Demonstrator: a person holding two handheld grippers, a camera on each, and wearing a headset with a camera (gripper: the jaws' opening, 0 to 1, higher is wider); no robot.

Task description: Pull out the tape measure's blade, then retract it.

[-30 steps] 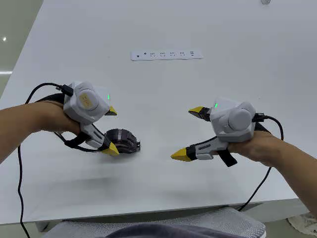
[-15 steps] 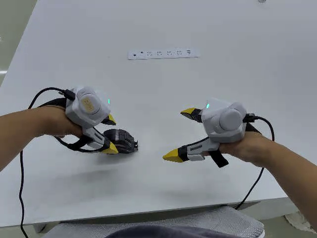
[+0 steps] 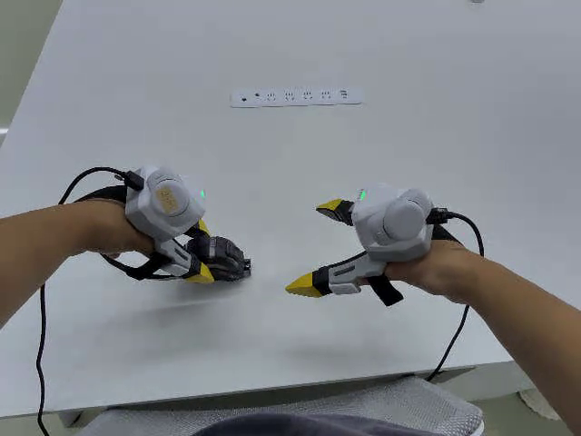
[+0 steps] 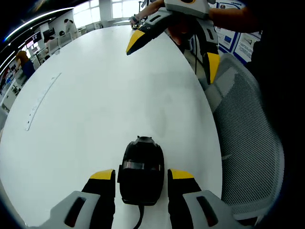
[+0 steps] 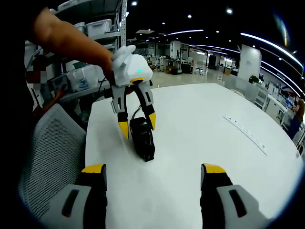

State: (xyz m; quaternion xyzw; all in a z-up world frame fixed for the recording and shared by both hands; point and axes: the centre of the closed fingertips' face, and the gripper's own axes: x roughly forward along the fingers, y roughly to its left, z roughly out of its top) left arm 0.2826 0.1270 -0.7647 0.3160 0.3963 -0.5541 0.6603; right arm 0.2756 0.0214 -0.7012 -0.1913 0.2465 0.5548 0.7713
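We recorded a black tape measure [image 3: 222, 259] lying on the white table [image 3: 272, 154], case dark and rounded, blade wound in, left gripper [image 4: 141, 174] clamped against its two sides, right gripper [image 5: 153, 168] well apart, jaws spread wide, holding nothing.

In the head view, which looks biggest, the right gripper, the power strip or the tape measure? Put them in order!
1. right gripper, nearest too.
2-3. power strip, long and thin, and tape measure, partly hidden: too alike to rank.
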